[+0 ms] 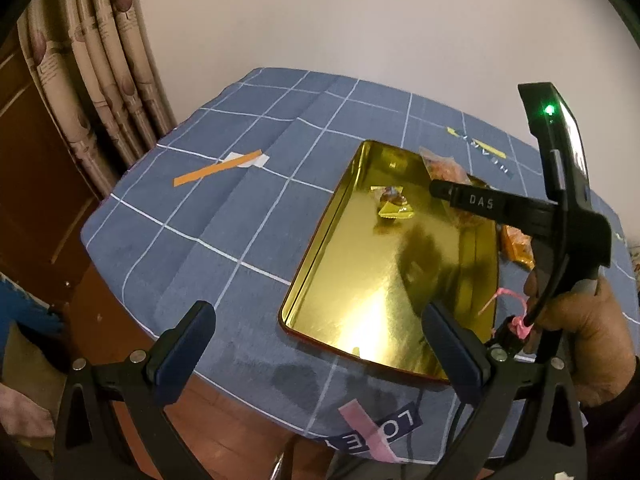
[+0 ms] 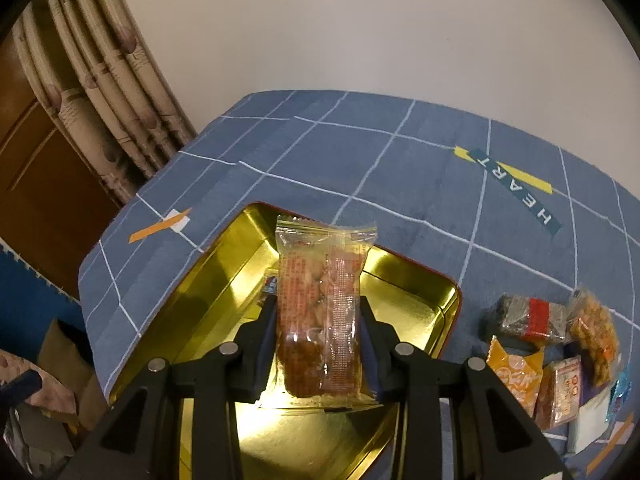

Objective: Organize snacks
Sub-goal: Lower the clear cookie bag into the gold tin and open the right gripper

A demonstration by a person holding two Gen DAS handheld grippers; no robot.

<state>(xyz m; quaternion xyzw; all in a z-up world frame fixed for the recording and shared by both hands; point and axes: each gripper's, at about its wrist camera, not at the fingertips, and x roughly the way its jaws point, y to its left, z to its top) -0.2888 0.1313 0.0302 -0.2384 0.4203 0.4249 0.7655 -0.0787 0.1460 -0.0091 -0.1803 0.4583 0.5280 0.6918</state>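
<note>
A gold tin tray (image 1: 332, 236) (image 2: 208, 280) lies on the blue checked tablecloth. One small wrapped snack (image 1: 394, 204) lies inside it. My right gripper (image 2: 320, 340) is shut on a clear packet of orange snacks (image 2: 320, 300) and holds it above the tray; from the left wrist view the gripper (image 1: 440, 188) hangs over the tray's far right side, and the packet (image 1: 444, 168) shows behind it. My left gripper (image 1: 316, 352) is open and empty, hovering near the tray's front edge.
A pile of several wrapped snacks (image 2: 556, 352) lies on the cloth right of the tray. An orange packet (image 1: 516, 244) shows beside the tray. A curtain (image 1: 96, 72) and a wooden door (image 1: 32, 200) stand to the left. The table edge is close in front.
</note>
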